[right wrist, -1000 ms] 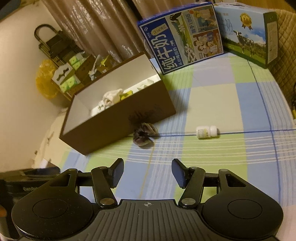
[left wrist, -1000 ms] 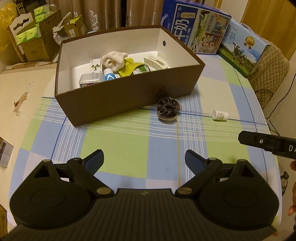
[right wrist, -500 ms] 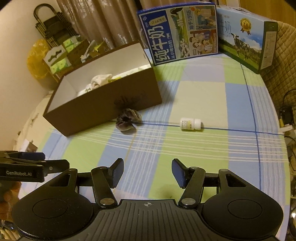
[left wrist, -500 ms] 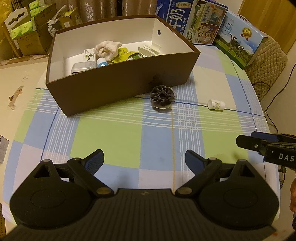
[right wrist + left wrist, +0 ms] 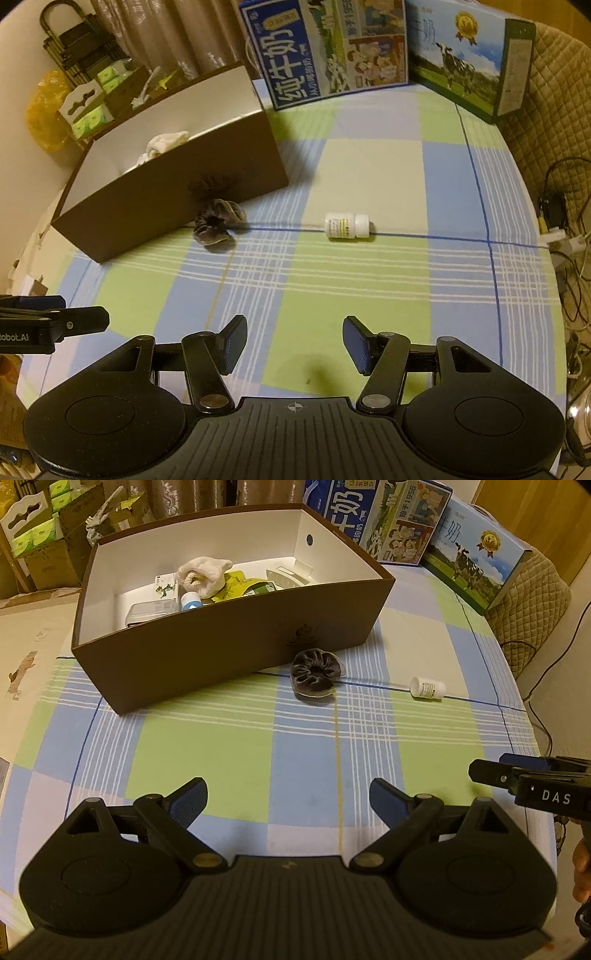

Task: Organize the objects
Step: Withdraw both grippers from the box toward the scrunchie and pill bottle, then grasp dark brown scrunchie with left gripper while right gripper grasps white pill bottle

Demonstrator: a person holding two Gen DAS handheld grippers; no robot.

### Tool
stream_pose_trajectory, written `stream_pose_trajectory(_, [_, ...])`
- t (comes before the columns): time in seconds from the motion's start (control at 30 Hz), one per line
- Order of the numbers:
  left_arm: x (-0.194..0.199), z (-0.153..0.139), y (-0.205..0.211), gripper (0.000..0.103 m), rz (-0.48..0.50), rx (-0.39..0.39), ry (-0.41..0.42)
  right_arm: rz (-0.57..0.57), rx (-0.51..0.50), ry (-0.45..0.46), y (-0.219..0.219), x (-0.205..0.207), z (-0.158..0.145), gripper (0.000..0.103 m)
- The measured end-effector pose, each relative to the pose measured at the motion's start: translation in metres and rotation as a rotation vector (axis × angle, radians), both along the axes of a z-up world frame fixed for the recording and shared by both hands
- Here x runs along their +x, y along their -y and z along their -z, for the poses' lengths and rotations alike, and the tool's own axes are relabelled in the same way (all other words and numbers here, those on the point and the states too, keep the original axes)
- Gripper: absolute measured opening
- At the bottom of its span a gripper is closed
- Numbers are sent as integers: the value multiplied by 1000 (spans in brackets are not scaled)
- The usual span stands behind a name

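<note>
Both tools, left tool (image 5: pixel 286 797) and right tool (image 5: pixel 294 344), hang wide open and empty. The scrunchie (image 5: pixel 315 676) touches the brown box (image 5: pixel 229 650); the pill bottle (image 5: pixel 346 225), lying sideways on the tabletop (image 5: pixel 332 291), may roll if nudged.

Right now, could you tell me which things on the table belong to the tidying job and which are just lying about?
Job:
scrunchie, loose beside the box
pill bottle, on its side
brown box, already holding a sock and other small items

Lying about:
two milk cartons at the far edge
tissue boxes off the table
</note>
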State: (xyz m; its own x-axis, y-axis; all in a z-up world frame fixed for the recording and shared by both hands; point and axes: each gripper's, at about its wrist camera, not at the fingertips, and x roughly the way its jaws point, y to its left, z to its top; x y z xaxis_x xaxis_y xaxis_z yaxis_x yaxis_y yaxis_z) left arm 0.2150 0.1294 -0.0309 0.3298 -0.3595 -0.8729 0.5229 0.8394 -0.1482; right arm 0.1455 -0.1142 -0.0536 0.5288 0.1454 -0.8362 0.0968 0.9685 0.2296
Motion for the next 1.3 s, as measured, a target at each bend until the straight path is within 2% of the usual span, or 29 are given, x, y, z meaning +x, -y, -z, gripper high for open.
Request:
stream_pose_trajectory(0.2, [6,10,9,93,16,-3,13,37,34,-29,11,8,9,55])
stream_pose_trajectory(0.63, [34,41,41,91,69,18,53,104,-11,-5,32,35,33,55])
stream_pose_trajectory(0.9, [60,58,59,90,60,35,61,110,-57,27,38,69,52,55])
stream_pose_trajectory(1.3, [84,79,82,90,21,53,54,126,-73,3,45,111,77,55])
